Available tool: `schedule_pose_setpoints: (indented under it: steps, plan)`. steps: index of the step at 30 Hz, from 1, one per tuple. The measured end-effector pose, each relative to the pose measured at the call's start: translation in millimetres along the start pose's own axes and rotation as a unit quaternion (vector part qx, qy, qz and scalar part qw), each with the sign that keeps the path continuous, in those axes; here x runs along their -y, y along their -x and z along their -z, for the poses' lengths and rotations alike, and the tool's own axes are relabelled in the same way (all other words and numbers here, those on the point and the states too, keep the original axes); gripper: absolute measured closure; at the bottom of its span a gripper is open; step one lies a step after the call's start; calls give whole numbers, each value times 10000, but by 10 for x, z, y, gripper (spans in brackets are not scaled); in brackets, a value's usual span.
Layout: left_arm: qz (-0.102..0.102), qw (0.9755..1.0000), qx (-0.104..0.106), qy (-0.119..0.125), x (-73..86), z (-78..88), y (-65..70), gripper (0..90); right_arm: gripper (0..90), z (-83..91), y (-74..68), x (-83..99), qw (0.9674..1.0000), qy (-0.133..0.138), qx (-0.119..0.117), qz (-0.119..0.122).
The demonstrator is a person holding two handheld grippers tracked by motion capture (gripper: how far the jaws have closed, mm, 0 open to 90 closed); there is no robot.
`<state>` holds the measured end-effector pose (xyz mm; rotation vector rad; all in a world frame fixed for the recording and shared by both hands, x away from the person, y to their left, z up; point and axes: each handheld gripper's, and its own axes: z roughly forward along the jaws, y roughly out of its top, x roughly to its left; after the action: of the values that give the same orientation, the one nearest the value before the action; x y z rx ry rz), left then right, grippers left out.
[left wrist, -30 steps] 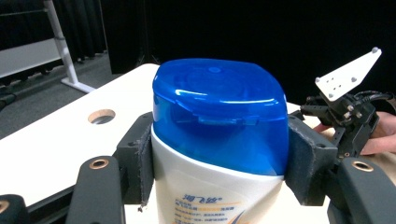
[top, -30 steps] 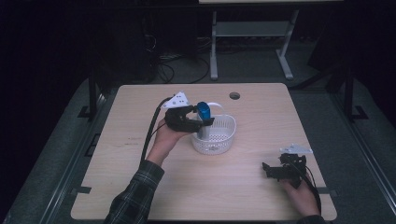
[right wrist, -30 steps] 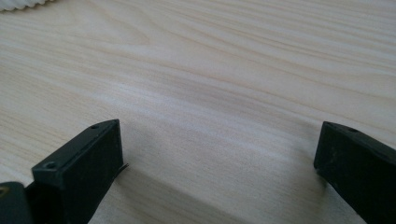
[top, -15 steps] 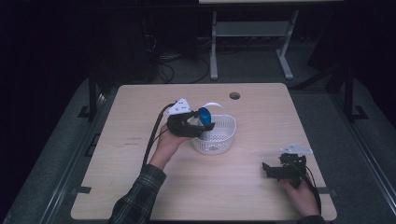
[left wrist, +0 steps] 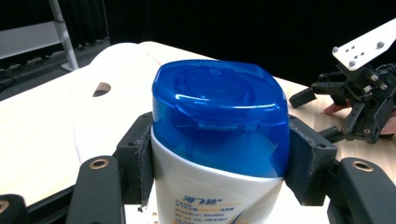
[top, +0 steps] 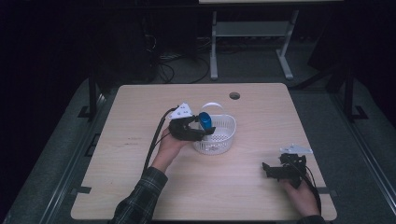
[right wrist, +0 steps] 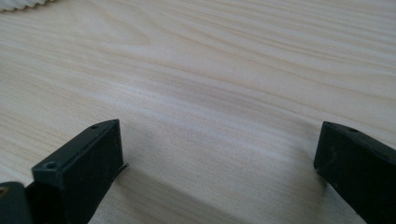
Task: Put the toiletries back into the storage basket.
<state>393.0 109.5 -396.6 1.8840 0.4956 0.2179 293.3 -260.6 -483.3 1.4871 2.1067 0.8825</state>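
Observation:
A white bottle with a blue cap (left wrist: 218, 116) is clamped between the pads of my left gripper (top: 198, 129), which is shut on it. In the high view the bottle's blue cap (top: 205, 121) hangs over the left rim of a white plastic basket (top: 219, 140) at mid-table. My right gripper (top: 268, 169) rests low near the table's front right, jaws wide apart with bare wood between them. Its fingers (right wrist: 81, 163) lie just above the tabletop. That right gripper (left wrist: 327, 114) is also in the background of the left gripper view.
The light wooden table (top: 140, 186) has a round cable hole (top: 234, 95) near its far edge. A white arched handle (top: 212, 105) rises behind the basket. Beyond the table stand a metal frame (top: 252, 42) and cables on a dark floor.
My left gripper has carried the bottle a little right and toward the basket, so the cap now sits over its left rim. The right gripper has stayed put.

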Motion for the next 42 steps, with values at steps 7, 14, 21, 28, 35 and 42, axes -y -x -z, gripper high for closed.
schedule_pose_setpoints:
  steps: [7, 14, 21, 28, 35, 42]
  plan:
    - [13, 10000, 24, 27, 25, 12, -5, 358, 7, 1, 0, 0, 10000, 0, 4, 0]
    - [26, 10000, -9, 58, 38, 21, -2, 355, 7, 1, -1, 0, 10000, -1, 4, -2]
    - [17, 10000, -68, 52, 36, 24, 5, 312, 7, 1, 0, 0, 10000, 1, 2, 2]
    - [131, 9997, -190, -31, 0, 88, 5, 166, 7, 1, -1, 0, 10000, -4, -1, -7]
    - [27, 9993, -284, -254, -33, 184, 22, 138, 7, 1, 0, 0, 10000, 1, -2, 3]
    - [-15, 9985, -365, -397, -37, 301, 24, 138, 7, 7, -2, 6, 10000, -1, -19, 17]
